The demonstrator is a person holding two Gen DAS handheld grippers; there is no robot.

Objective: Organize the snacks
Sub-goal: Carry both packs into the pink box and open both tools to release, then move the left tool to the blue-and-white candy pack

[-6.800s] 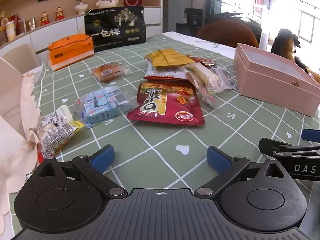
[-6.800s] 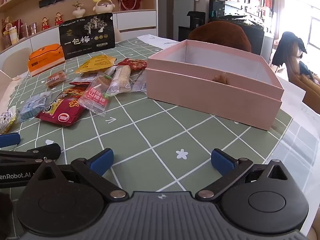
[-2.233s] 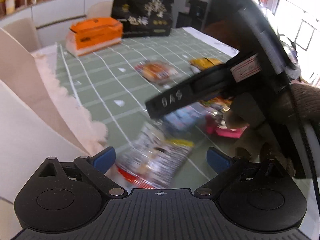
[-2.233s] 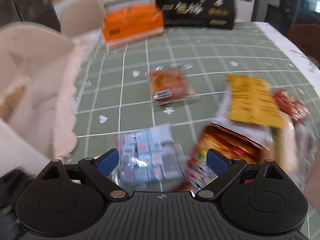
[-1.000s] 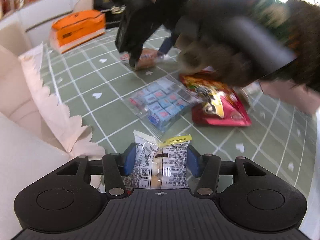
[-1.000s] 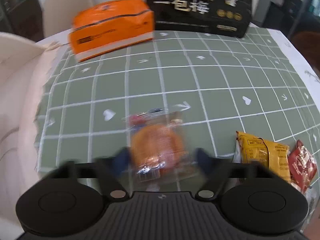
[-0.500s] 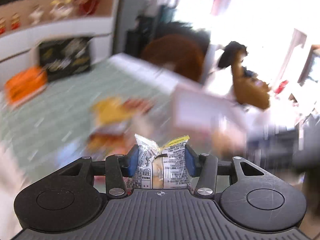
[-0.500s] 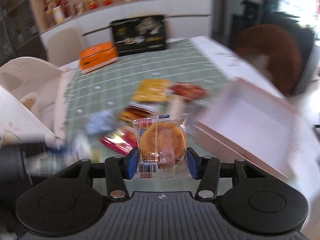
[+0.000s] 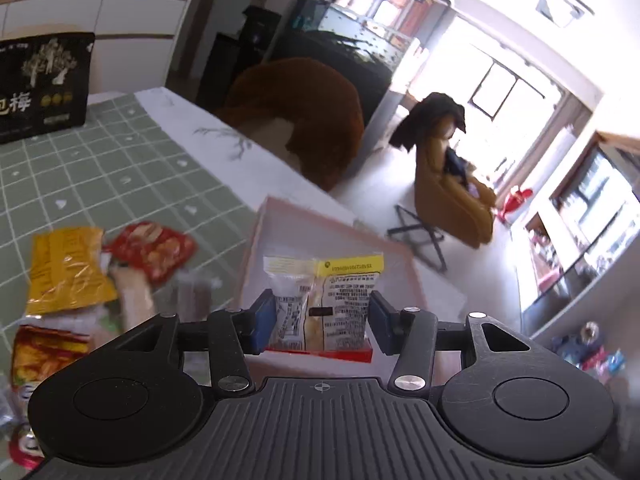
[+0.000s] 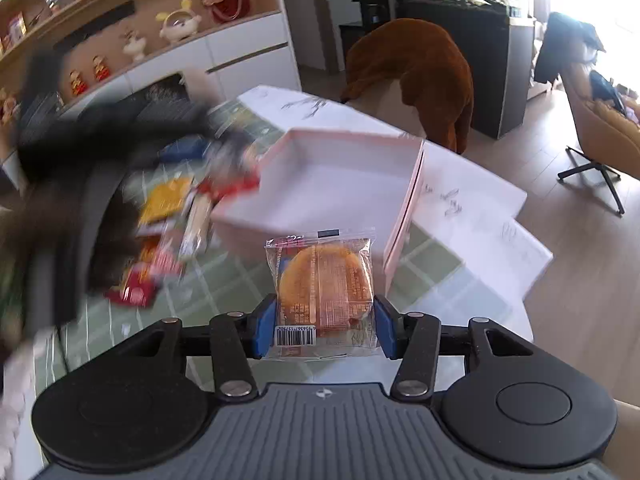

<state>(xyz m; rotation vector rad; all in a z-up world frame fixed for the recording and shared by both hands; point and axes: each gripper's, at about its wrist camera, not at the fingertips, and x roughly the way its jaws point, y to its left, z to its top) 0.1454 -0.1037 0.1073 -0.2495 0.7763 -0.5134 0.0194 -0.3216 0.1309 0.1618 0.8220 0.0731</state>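
My left gripper (image 9: pixel 322 322) is shut on a white printed snack packet with a yellow top edge (image 9: pixel 324 300), held just above the near side of the open pink box (image 9: pixel 280 210). My right gripper (image 10: pixel 323 326) is shut on a clear packet with a round orange cake (image 10: pixel 325 284), held in the air in front of the pink box (image 10: pixel 404 216). The box looks empty inside. The left gripper and arm show as a dark blur at the left of the right wrist view (image 10: pixel 80 184).
Loose snacks lie on the green checked tablecloth left of the box: a yellow packet (image 9: pixel 60 268), a red packet (image 9: pixel 154 246) and a red-orange bag (image 9: pixel 44 354). A black bag (image 9: pixel 40 84) stands at the back. A brown chair (image 10: pixel 420 68) is behind the table.
Both grippers have swung from the snack pile toward the pink box, each carrying its packet. The left one now hangs at the box's near wall, the right one has come closer.
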